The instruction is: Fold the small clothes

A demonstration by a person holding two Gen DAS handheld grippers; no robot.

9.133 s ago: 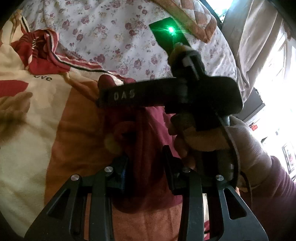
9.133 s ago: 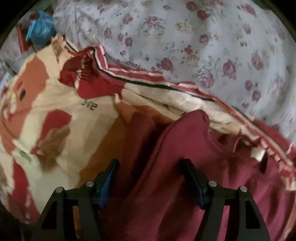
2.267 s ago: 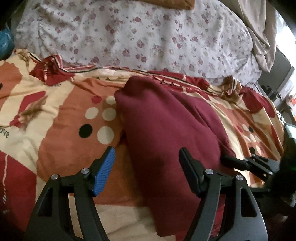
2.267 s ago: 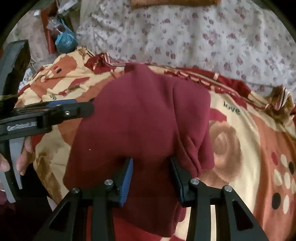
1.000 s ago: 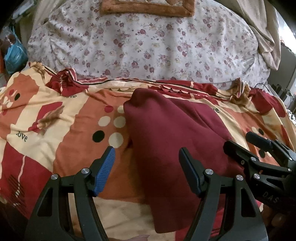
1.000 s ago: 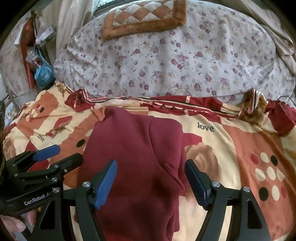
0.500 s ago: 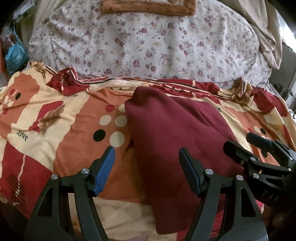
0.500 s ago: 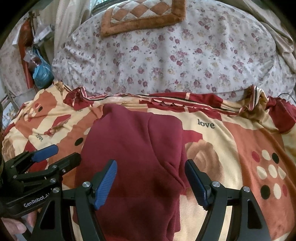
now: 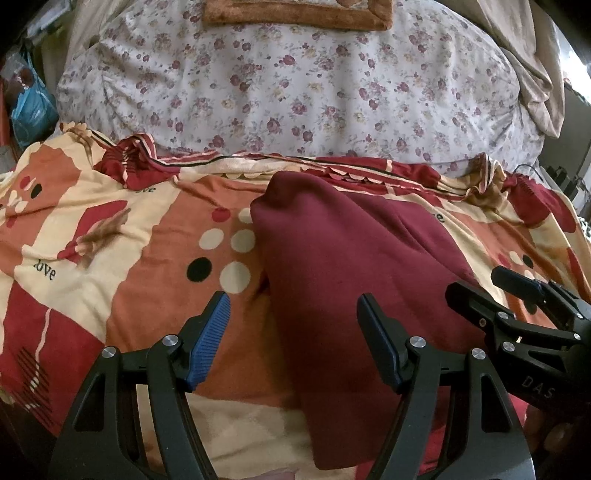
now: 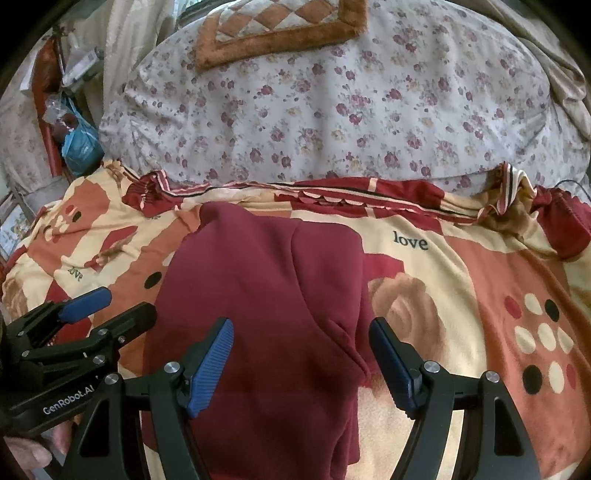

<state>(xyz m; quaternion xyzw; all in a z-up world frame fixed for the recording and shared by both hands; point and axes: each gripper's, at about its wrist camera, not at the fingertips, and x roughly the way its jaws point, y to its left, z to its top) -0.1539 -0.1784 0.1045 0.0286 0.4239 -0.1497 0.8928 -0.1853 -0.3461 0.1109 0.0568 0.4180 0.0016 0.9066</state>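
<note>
A dark red garment [image 9: 343, 269] lies folded into a long strip on the patterned blanket [image 9: 140, 258]; it also shows in the right wrist view [image 10: 266, 295]. My left gripper [image 9: 293, 325] is open and empty, held above the garment's near left edge. My right gripper [image 10: 301, 350] is open and empty above the garment's near end. The right gripper shows at the right of the left wrist view [image 9: 517, 295], and the left gripper at the left of the right wrist view [image 10: 92, 314].
A floral quilt [image 10: 332, 103] is heaped behind the blanket, with a brown checked cushion [image 10: 280, 26] on top. A blue bag [image 10: 79, 144] and clutter stand at the far left. Beige cloth [image 9: 532, 55] hangs at the far right.
Over the last seconds both grippers let go of the garment and drew back toward me. In the last half second they have barely moved.
</note>
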